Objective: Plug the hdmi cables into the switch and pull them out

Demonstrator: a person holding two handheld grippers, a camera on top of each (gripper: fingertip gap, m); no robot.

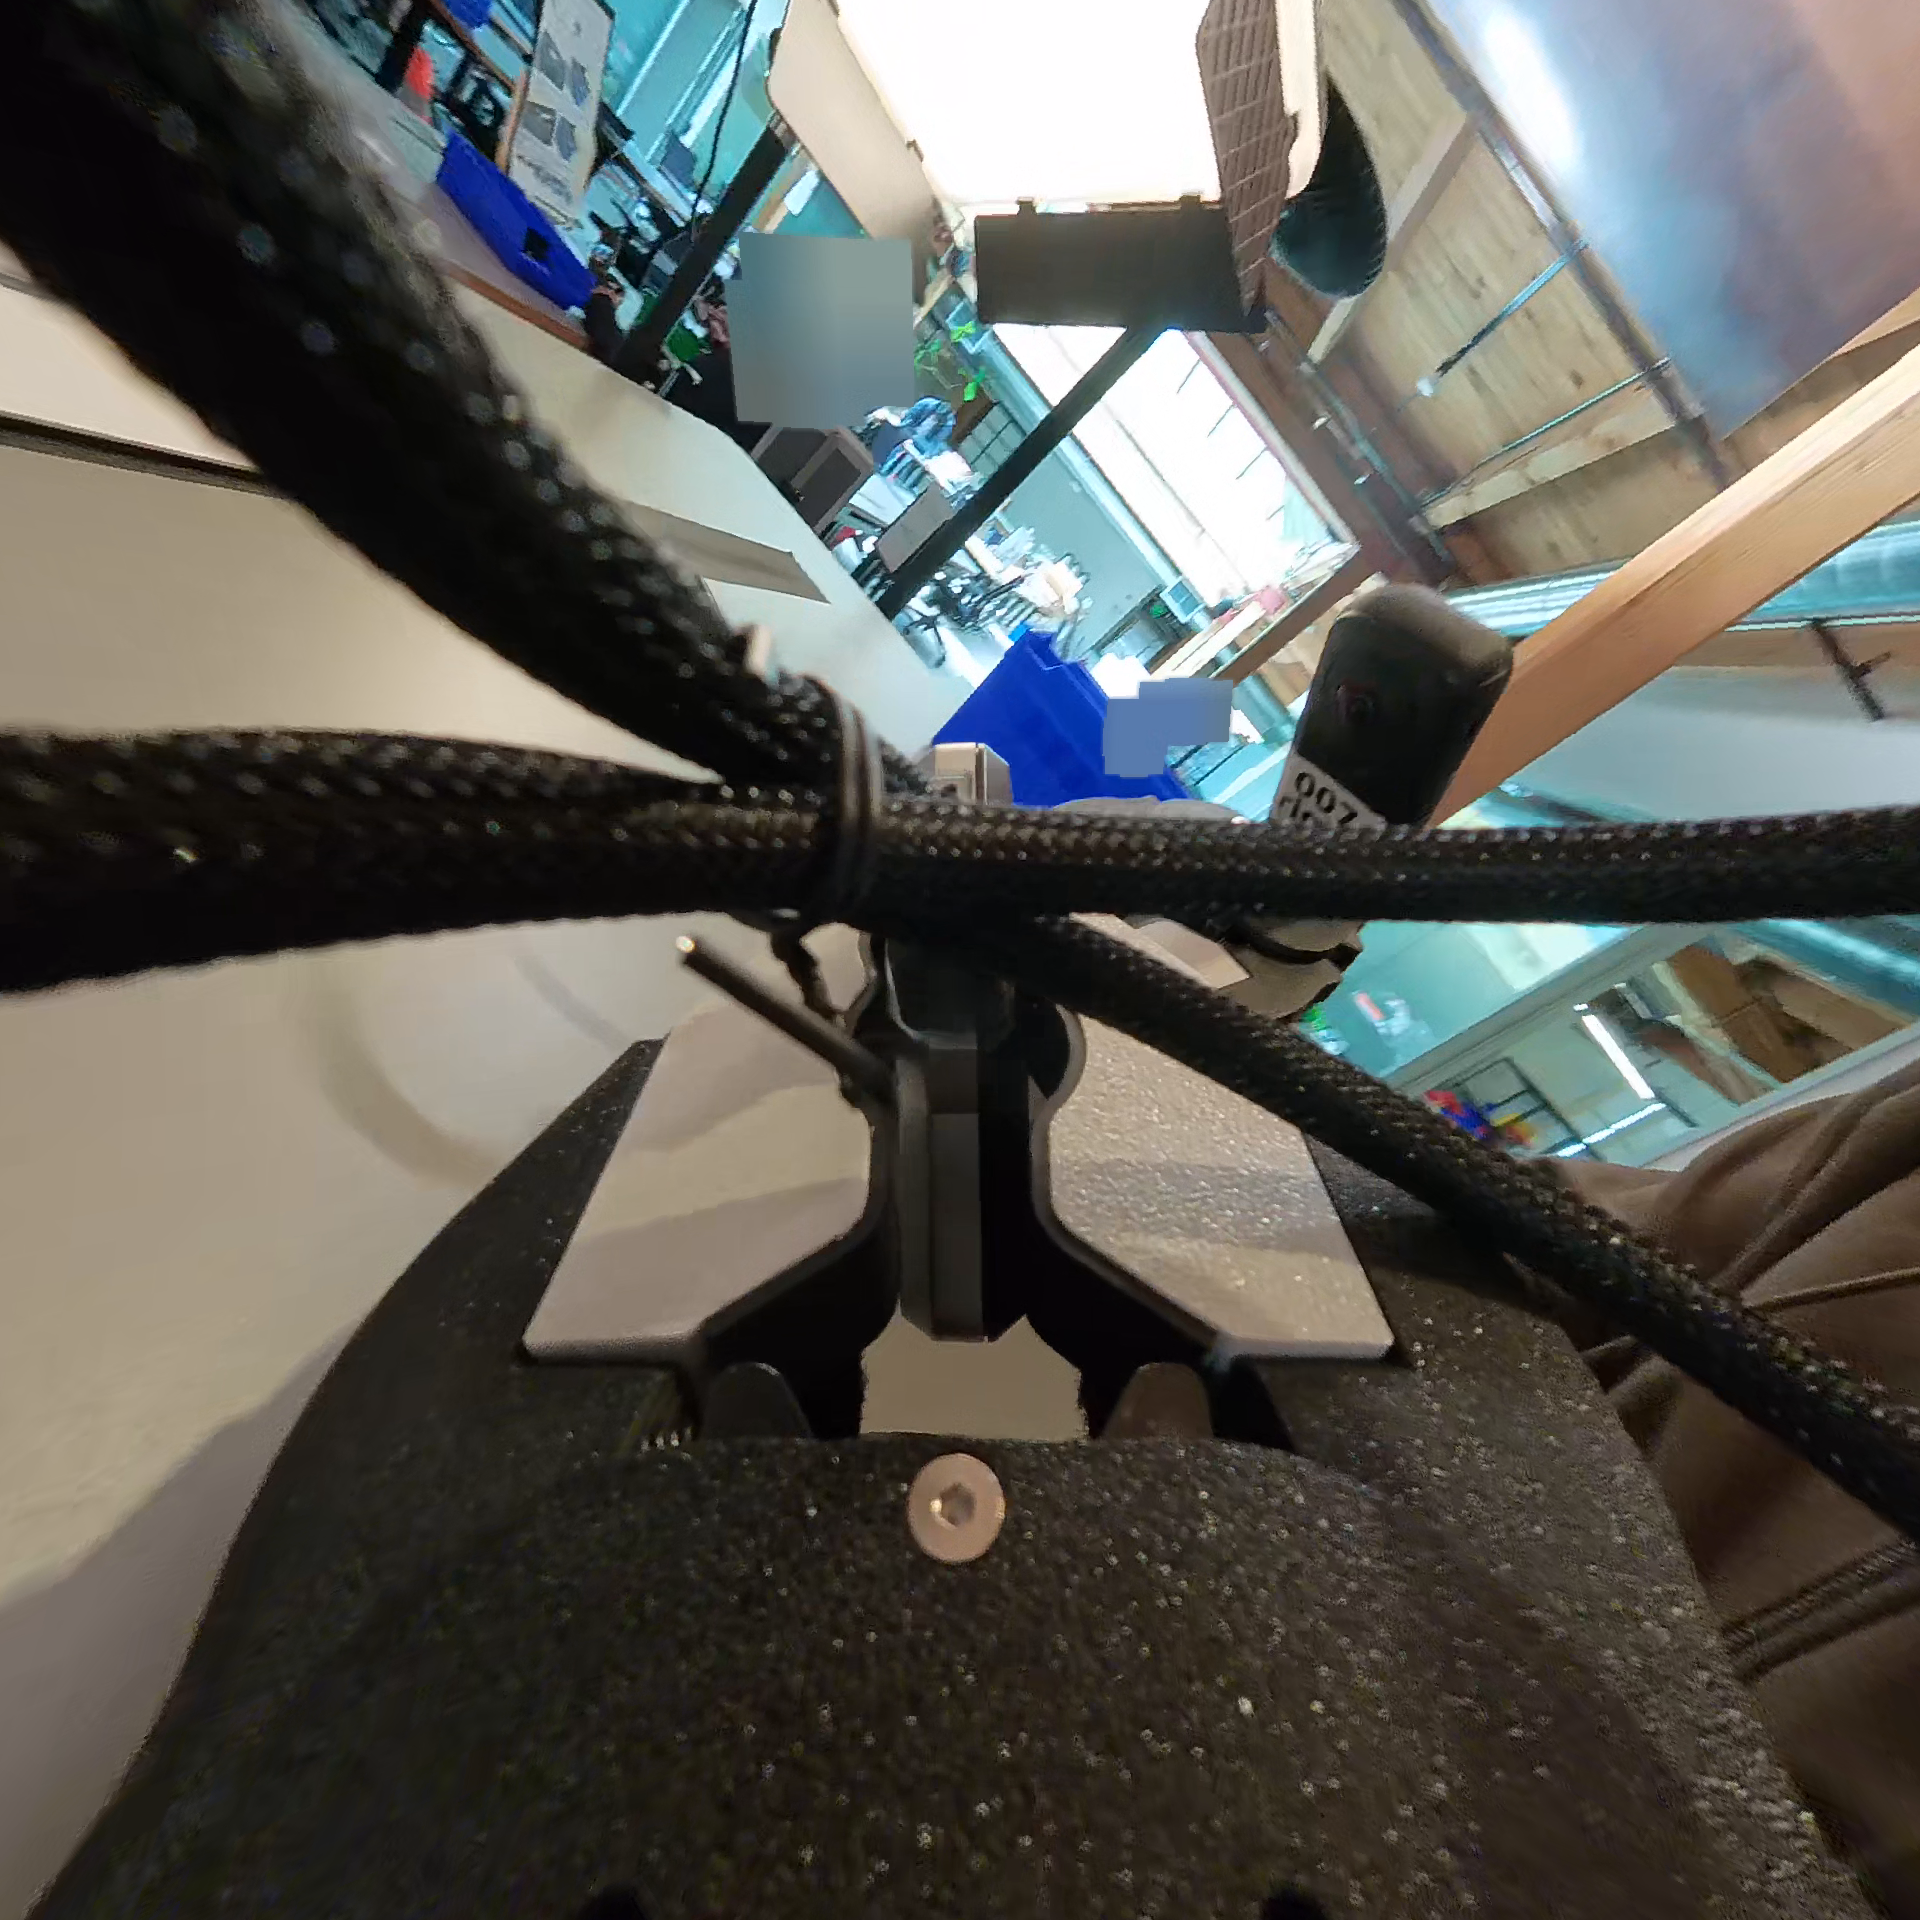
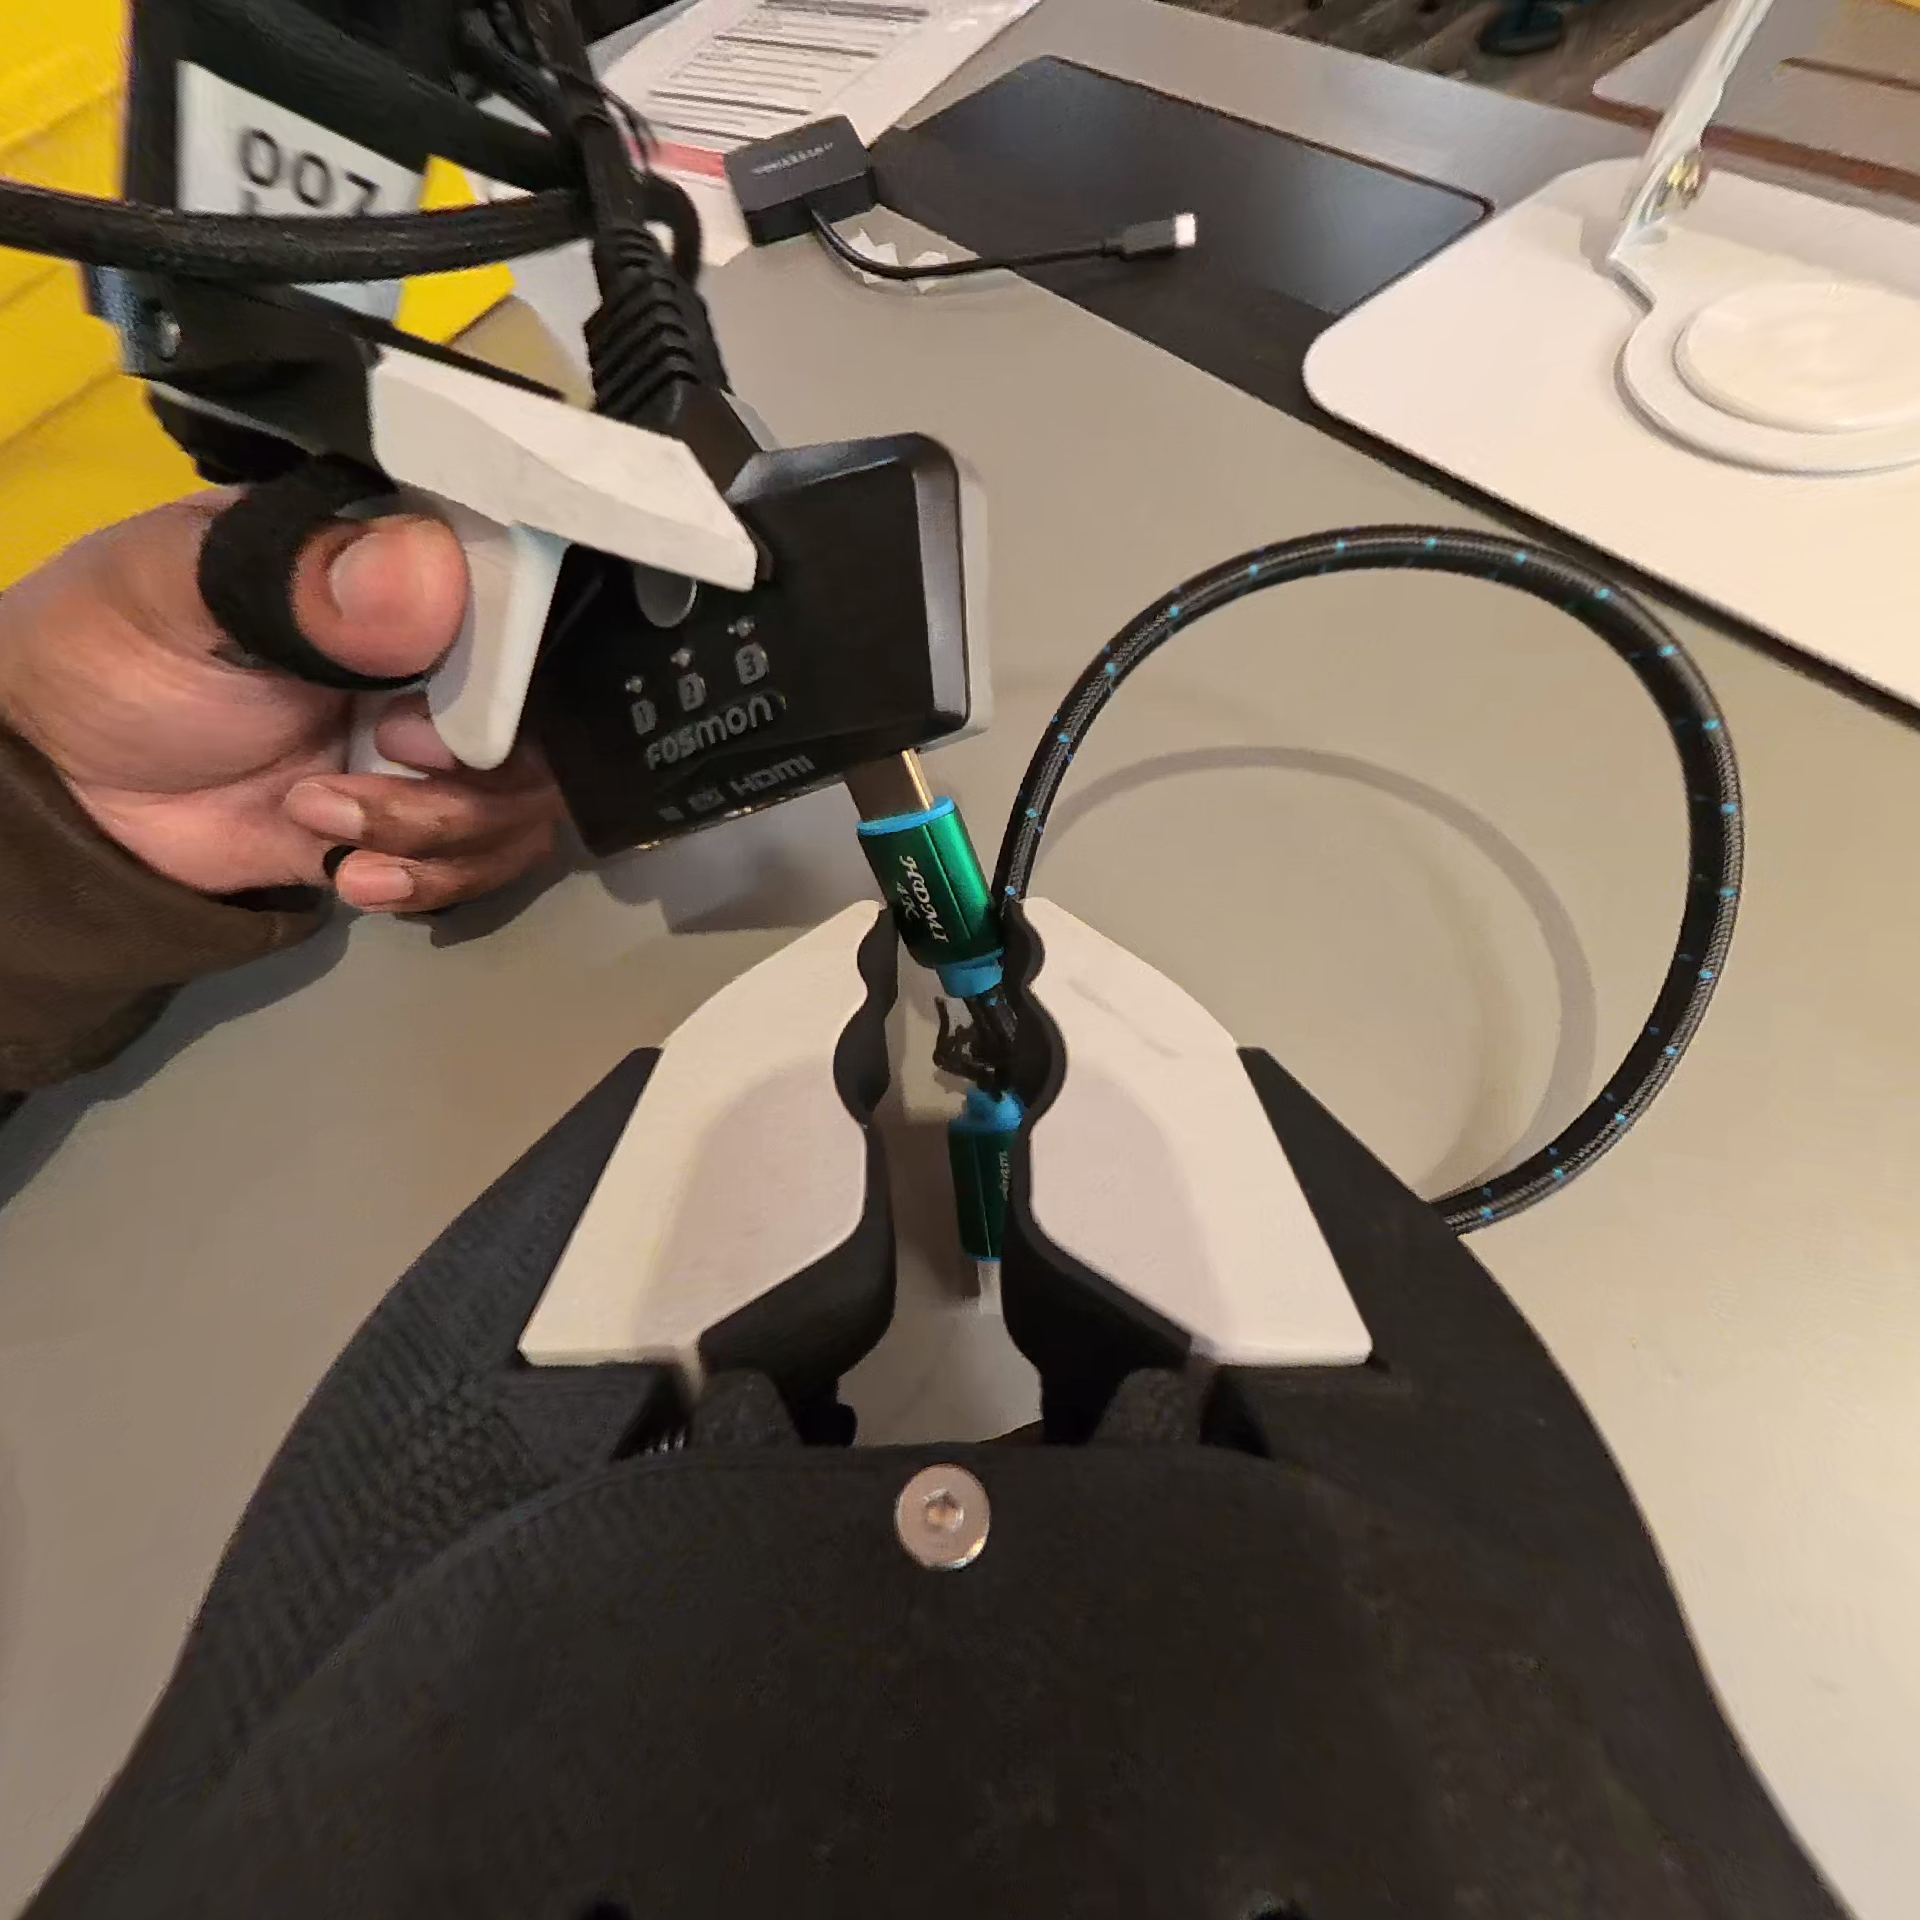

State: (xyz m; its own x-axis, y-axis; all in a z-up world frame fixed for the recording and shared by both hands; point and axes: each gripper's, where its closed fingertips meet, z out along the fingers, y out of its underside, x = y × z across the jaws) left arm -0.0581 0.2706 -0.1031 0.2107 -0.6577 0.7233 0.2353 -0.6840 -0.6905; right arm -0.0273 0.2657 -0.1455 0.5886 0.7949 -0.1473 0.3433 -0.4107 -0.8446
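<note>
left gripper point(image 2: 764, 540) fingers clamped on black switch box point(image 2: 769, 665); right gripper point(image 2: 951, 940) fingers grip green plug point(image 2: 930, 883), its tip in the box.

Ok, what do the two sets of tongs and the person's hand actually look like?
The right tongs have white fingers with wavy black pads on a textured black body. The left tongs match, trailing black braided cables. The hand wears a black finger loop and brown sleeve.

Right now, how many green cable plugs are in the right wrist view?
2. One green plug sits at the right gripper fingertips, its metal end at the black switch box. The second green plug lies farther back between the fingers, partly hidden.
</note>
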